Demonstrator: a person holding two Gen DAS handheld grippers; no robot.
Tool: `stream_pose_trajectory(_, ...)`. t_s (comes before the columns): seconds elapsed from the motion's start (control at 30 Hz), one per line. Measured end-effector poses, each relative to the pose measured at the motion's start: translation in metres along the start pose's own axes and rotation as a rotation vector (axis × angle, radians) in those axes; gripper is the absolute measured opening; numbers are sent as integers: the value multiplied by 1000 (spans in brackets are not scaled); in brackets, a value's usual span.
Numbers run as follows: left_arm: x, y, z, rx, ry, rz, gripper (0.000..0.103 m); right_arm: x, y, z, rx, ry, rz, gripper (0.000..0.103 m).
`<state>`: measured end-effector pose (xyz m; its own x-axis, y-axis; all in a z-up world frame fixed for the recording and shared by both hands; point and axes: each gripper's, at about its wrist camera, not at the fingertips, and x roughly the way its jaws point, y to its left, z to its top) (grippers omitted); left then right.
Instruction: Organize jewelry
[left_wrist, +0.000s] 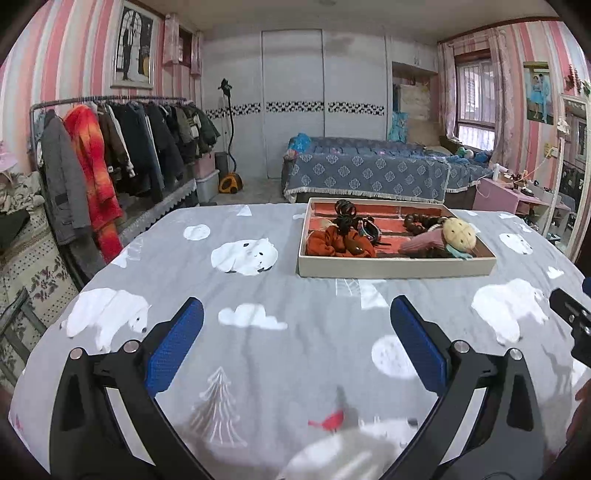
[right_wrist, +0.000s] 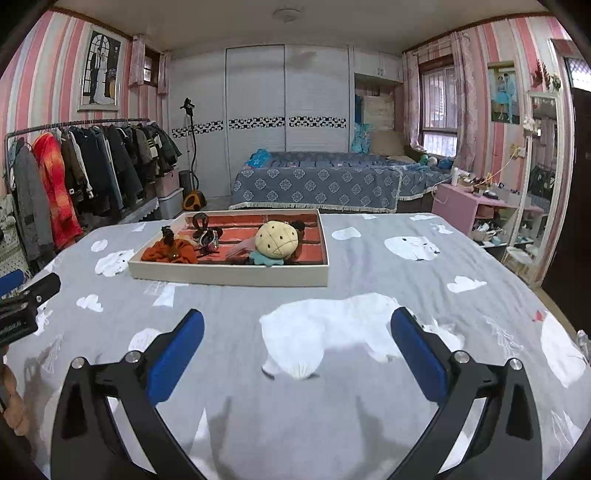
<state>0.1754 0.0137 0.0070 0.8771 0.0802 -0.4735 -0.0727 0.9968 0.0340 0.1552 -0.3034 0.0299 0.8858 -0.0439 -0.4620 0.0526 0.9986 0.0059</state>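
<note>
tray contents: the pile in the tray (left_wrist: 395, 267) is tangled, single pieces too small to tell apart
beads: dark string (left_wrist: 415, 223) partly hidden behind the cream plush ball (left_wrist: 459, 232)
right gripper: in the left view only a black corner (left_wrist: 570, 317), cut by the edge
bedspread foreground: white patch (left_wrist: 332, 458) blurred

Wide bare stretch of grey bear-print surface (left_wrist: 280, 295) ahead of both sets of open jaws, nothing lying between them. Farther on, only the low-walled tray (left_wrist: 395, 267) in the way, heaped with hair ties and a round yellow plush (right_wrist: 276, 239). Free room on both sides of the tray.
</note>
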Motion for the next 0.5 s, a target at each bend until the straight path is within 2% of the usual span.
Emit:
stream_pose_trajectory(0.23, -25, -7, -22, 36, -71, 12, 98, -23, 7, -19, -5, -65, -1, 99)
stream_pose_trajectory(0.5, -37, -13, -42, 71, -112, 17, 98, -23, 11, -24, -25, -68, 9, 99)
